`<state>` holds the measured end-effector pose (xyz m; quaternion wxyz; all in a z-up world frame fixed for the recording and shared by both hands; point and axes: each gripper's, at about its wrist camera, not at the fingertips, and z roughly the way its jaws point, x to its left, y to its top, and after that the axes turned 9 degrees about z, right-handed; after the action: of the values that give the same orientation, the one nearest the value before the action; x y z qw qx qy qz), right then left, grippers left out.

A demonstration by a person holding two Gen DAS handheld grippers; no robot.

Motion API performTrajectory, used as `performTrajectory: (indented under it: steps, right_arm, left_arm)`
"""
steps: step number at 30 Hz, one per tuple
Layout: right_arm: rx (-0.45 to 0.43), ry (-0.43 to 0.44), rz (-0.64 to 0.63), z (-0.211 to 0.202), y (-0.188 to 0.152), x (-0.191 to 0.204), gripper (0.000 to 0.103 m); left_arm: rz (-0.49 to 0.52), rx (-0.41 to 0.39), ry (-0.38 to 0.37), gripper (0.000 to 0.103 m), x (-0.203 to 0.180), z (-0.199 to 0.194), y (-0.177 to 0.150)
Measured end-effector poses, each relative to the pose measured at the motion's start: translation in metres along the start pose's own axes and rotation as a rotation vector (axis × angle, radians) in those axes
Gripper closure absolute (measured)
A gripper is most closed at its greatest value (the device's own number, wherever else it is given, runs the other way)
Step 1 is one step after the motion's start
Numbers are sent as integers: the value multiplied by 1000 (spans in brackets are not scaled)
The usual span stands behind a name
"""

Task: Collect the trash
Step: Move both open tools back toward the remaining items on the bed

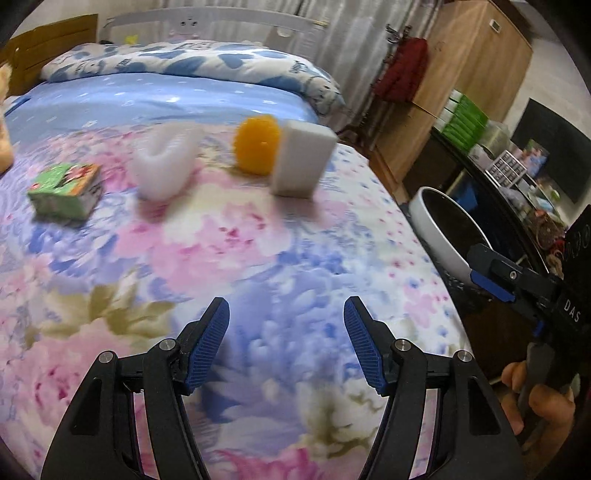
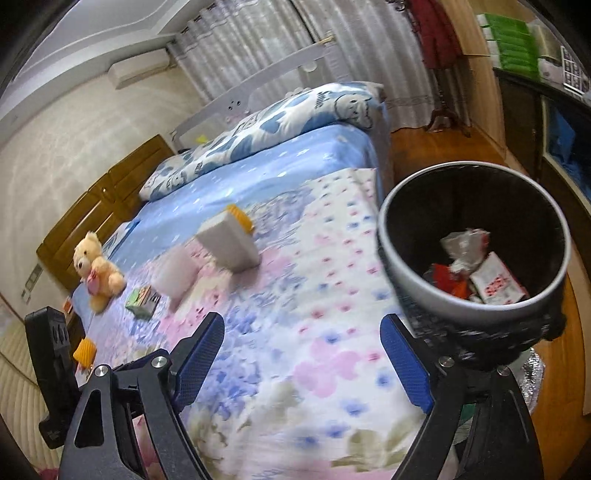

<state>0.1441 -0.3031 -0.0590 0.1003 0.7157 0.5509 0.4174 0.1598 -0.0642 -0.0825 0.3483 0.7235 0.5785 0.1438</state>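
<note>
Bin upright beside bed, mouth up, trash inside; white block stands on end. Left gripper, right gripper: jaws apart, empty.

A bed with a white headboard is filling the centre of both views, a floral quilt lying over its blue sheet. Grey-white curtains are hanging along the top of the right wrist view, an air conditioner sitting at upper left. A wooden wardrobe is standing at upper right of the left wrist view, and wood flooring is showing beside the bed.
</note>
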Motion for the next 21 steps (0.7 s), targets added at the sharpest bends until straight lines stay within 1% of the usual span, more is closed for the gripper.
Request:
performTrajectory:
  steps: [7,21]
  right_arm:
    - [31,24,-26,14,-10,21,15]
    - [107,89,-95,51,-24,75,15]
  left_arm:
    - [-35,-10,42,38,26,-11,-11]
    - [-145,-28,137,37,100,-34,-22]
